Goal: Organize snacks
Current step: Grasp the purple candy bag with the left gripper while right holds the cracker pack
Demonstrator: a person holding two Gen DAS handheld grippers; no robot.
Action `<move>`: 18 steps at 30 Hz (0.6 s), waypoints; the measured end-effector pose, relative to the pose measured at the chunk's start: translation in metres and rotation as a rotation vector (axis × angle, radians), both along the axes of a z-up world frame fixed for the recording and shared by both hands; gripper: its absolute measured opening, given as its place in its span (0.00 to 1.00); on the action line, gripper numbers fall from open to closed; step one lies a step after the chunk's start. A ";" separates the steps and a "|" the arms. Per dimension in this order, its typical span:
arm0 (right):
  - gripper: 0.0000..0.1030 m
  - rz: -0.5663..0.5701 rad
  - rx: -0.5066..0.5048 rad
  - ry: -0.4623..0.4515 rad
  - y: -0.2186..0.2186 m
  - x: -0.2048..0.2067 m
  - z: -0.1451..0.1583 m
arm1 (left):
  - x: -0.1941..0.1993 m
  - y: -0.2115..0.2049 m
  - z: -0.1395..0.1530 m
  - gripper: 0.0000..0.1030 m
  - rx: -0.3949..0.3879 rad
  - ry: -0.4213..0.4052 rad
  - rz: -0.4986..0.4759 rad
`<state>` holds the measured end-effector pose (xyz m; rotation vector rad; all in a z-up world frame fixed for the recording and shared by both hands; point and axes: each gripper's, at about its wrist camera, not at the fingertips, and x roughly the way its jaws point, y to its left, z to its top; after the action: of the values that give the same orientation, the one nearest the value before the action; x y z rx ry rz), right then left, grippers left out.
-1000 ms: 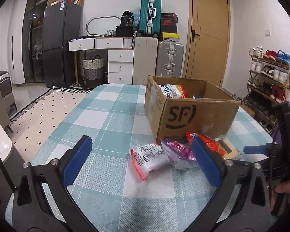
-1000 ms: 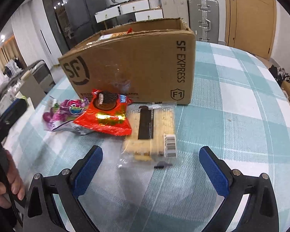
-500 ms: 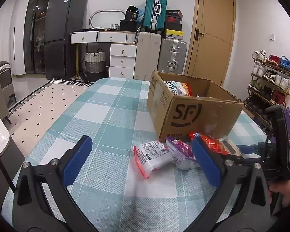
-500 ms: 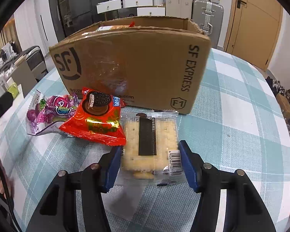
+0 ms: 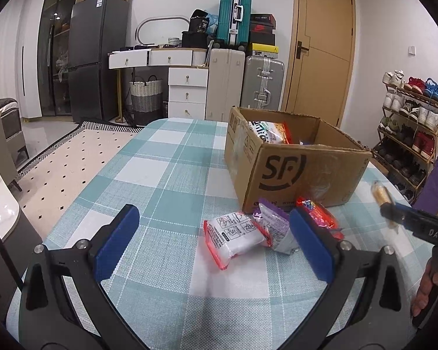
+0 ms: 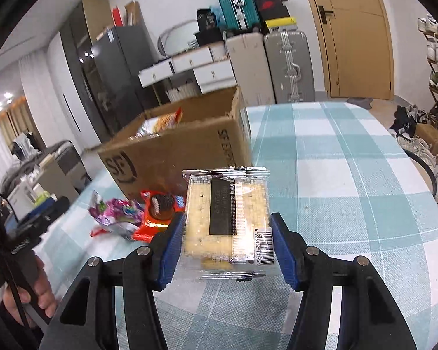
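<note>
We look from just behind each gripper, along its two fingers and slightly downward. Our left wrist view sits low over the checked table (image 5: 166, 180), facing the cardboard box (image 5: 292, 172) from its left, near side. Our right wrist view rides higher and tilted, close to the box's (image 6: 172, 151) right corner. Both views share the box, the loose snack packets (image 5: 248, 233) (image 6: 122, 213) and the far door (image 5: 321, 49) (image 6: 356, 29).

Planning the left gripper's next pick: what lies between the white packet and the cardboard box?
In the left wrist view, a purple snack bag lies between the white packet and the cardboard box.
</note>
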<state>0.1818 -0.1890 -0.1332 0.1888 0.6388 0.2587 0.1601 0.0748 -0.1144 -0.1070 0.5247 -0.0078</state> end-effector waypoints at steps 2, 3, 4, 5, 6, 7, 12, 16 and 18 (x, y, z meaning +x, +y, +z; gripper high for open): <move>0.57 0.001 0.013 -0.035 -0.002 -0.008 0.005 | 0.005 0.002 -0.003 1.00 -0.011 0.026 0.002; 0.57 0.006 0.022 -0.048 -0.003 -0.009 0.006 | 0.007 0.004 -0.004 1.00 -0.017 0.038 0.005; 0.57 0.000 0.024 -0.061 -0.004 -0.014 0.007 | 0.012 0.007 -0.007 1.00 -0.031 0.065 0.012; 0.57 -0.003 0.028 -0.074 -0.005 -0.016 0.009 | 0.016 0.011 -0.010 1.00 -0.045 0.089 0.022; 0.57 0.001 0.033 -0.079 -0.005 -0.018 0.009 | 0.021 0.016 -0.014 1.00 -0.068 0.115 0.030; 0.57 0.006 0.039 -0.087 -0.006 -0.020 0.010 | 0.022 0.019 -0.015 1.00 -0.087 0.126 0.028; 0.57 0.022 0.065 -0.099 -0.009 -0.023 0.011 | 0.020 0.018 -0.018 1.00 -0.156 0.111 -0.064; 0.57 0.022 0.086 -0.108 -0.013 -0.023 0.010 | 0.021 -0.009 -0.018 1.00 -0.120 0.099 -0.174; 0.57 0.025 0.097 -0.109 -0.015 -0.023 0.010 | 0.023 -0.023 -0.018 1.00 -0.102 0.092 -0.222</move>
<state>0.1588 -0.2038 -0.1235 0.2587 0.5214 0.3220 0.1831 0.0521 -0.1320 -0.1491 0.6260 -0.2480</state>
